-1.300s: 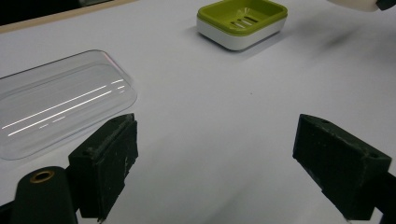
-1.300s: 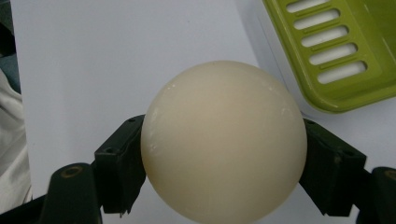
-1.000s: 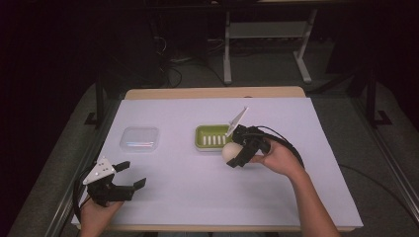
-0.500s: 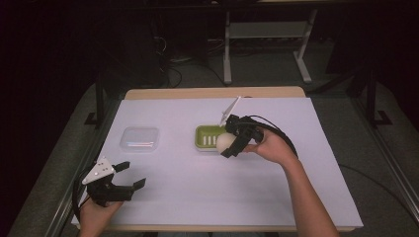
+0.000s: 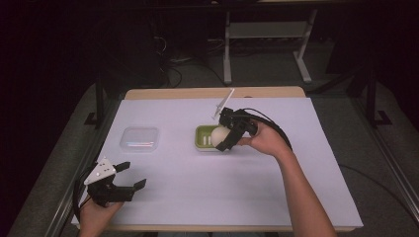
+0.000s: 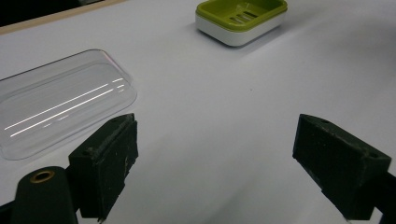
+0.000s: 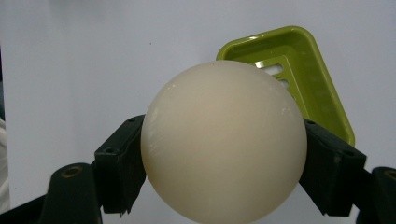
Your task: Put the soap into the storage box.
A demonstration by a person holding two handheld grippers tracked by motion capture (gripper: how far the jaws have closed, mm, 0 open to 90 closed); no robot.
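My right gripper (image 7: 224, 186) clamped a smooth, matte cream ball (image 7: 224, 140) over the glossy green slotted dish (image 5: 207, 138). My left gripper (image 5: 129, 178) gaped empty above the white bench (image 5: 197, 187), near a clear rounded lid (image 6: 56, 102).

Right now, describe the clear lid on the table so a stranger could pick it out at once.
Start from the white sheet covering the table, then find the green soap dish near its middle. To the left of that dish, apart from it, the clear lid lies flat. It is the one see-through thing there: a shallow rounded rectangle catching thin streaks of light, with the left gripper open nearer the person.
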